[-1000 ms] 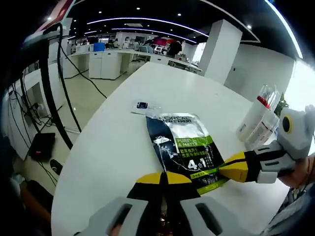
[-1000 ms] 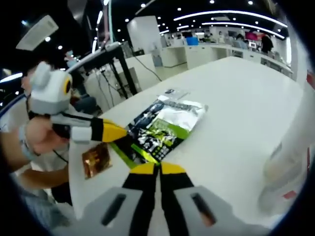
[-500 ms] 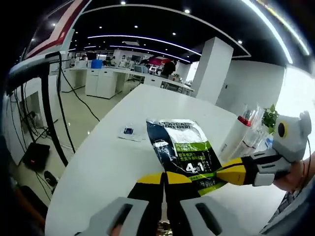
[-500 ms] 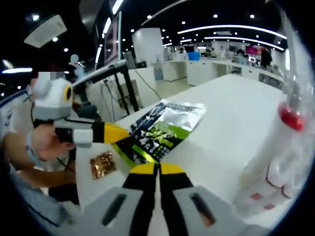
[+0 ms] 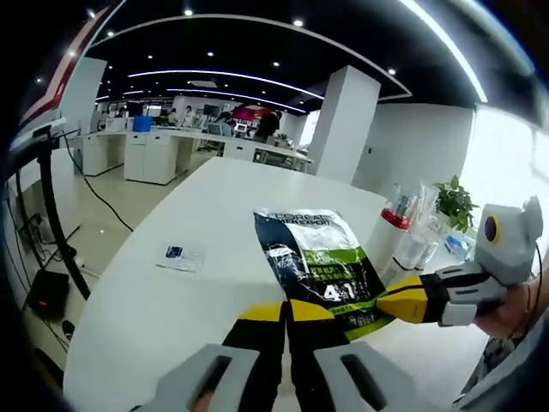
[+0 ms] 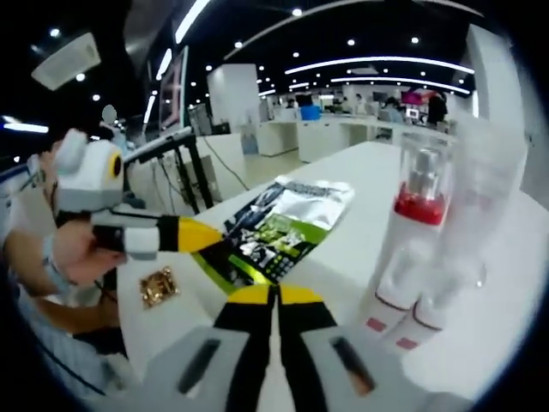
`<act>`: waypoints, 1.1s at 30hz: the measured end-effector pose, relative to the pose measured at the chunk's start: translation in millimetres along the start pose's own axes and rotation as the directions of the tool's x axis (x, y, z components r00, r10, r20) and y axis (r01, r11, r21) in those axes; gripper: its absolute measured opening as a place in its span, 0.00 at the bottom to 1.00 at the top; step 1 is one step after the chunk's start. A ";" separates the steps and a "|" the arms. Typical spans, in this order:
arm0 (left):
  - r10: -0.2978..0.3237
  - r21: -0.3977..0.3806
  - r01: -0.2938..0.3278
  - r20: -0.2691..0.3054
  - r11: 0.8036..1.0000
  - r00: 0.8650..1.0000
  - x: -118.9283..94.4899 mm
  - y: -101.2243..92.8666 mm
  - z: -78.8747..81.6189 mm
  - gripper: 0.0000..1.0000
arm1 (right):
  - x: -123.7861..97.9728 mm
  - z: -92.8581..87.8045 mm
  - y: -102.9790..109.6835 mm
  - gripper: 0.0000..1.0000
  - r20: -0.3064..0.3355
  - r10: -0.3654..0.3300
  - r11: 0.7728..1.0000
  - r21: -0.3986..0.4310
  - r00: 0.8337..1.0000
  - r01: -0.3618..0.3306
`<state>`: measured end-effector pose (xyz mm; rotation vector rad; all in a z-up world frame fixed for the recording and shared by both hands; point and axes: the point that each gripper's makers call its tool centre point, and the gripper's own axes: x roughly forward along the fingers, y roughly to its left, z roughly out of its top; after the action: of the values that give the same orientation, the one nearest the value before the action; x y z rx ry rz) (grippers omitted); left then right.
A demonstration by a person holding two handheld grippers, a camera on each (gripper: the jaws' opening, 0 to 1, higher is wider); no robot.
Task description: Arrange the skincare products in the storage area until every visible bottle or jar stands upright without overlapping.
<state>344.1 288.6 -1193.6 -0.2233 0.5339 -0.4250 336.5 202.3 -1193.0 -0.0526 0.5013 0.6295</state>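
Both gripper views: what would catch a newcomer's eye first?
The black-and-green L'Oreal sachet in mid-frame, pinched at its near edge by both grippers, left gripper and right gripper, jaws shut. Beside it on the white table stand clear-capped bottles; a small gold packet lies near the person's hand.

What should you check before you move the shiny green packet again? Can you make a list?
1. Left gripper shut on the packet: ok, jaws pinched on its lower edge.
2. Right gripper shut on the packet: ok.
3. Packet off the table: ok, it is raised between both grippers.
4. Bottles upright: ok, they stand beside the packet.
5. Packet not touching bottles: cannot tell.
6. Gold wrapper out of the way: ok, flat on the table.
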 end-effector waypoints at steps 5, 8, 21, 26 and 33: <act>0.010 0.035 -0.009 -0.027 0.999 1.000 9.0 -4.7 -4.2 0.00 | 0.9 -4.7 -9.3 0.01 -0.015 -0.037 0.999 -0.032 0.999 0.036; 0.007 0.044 -0.004 -0.047 0.999 0.999 14.3 -5.9 -8.3 0.00 | 1.6 -10.0 -14.0 0.01 -0.028 -0.064 0.997 -0.046 0.998 0.062; 0.020 0.046 -0.015 -0.106 0.999 0.994 29.1 -6.9 -28.0 0.00 | 3.3 -29.5 -22.1 0.01 -0.093 -0.125 0.985 -0.128 0.988 0.113; 0.022 0.033 -0.018 -0.113 0.999 0.993 33.7 -6.5 -30.7 0.00 | 4.6 -32.4 -27.1 0.01 -0.105 -0.144 0.979 -0.161 0.984 0.126; 0.024 0.000 -0.024 -0.145 1.000 0.989 46.6 -5.2 -38.2 0.00 | 8.0 -39.3 -34.1 0.02 -0.118 -0.176 0.971 -0.185 0.977 0.153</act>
<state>358.1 259.5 -1244.7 -0.1885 0.6794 -0.4194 344.7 171.4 -1234.8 -0.3017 0.5634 0.5074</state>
